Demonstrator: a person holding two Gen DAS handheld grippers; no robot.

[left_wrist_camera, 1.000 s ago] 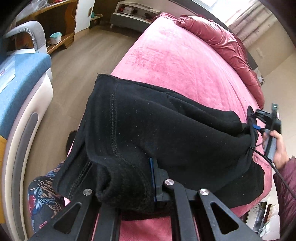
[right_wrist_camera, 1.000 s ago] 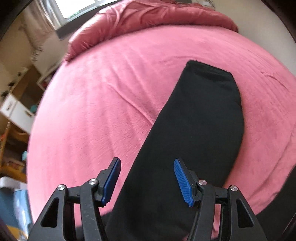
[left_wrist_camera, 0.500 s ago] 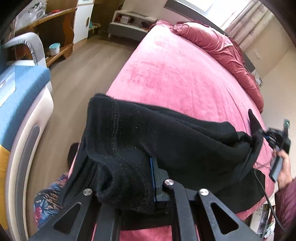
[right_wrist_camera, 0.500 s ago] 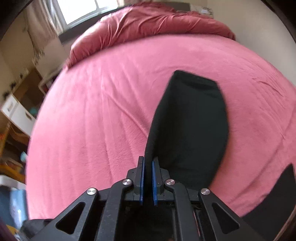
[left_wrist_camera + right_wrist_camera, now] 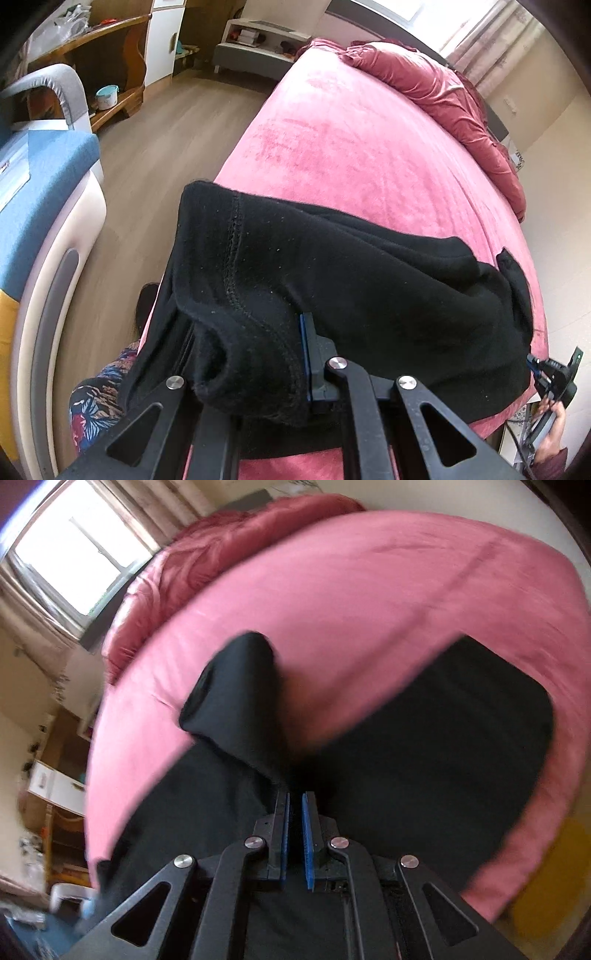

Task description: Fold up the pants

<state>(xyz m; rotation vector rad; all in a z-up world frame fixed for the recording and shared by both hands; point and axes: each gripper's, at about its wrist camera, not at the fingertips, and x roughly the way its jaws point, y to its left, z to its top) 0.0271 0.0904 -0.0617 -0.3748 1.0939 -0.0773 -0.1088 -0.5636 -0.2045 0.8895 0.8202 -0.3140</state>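
**Both claws clamped on the pants, cloth stretched between them**

The left claw (image 5: 295, 354) was closed on a bunched, stitched hem of the black pants (image 5: 369, 295). The right claw (image 5: 294, 830) pinched a raised fold, blue pads nearly touching. The pants' long axis ran from the left claw toward the right, across the near edge of the pink bed (image 5: 351, 147). Beyond lay wood floor (image 5: 166, 122) and shelves (image 5: 110, 55).
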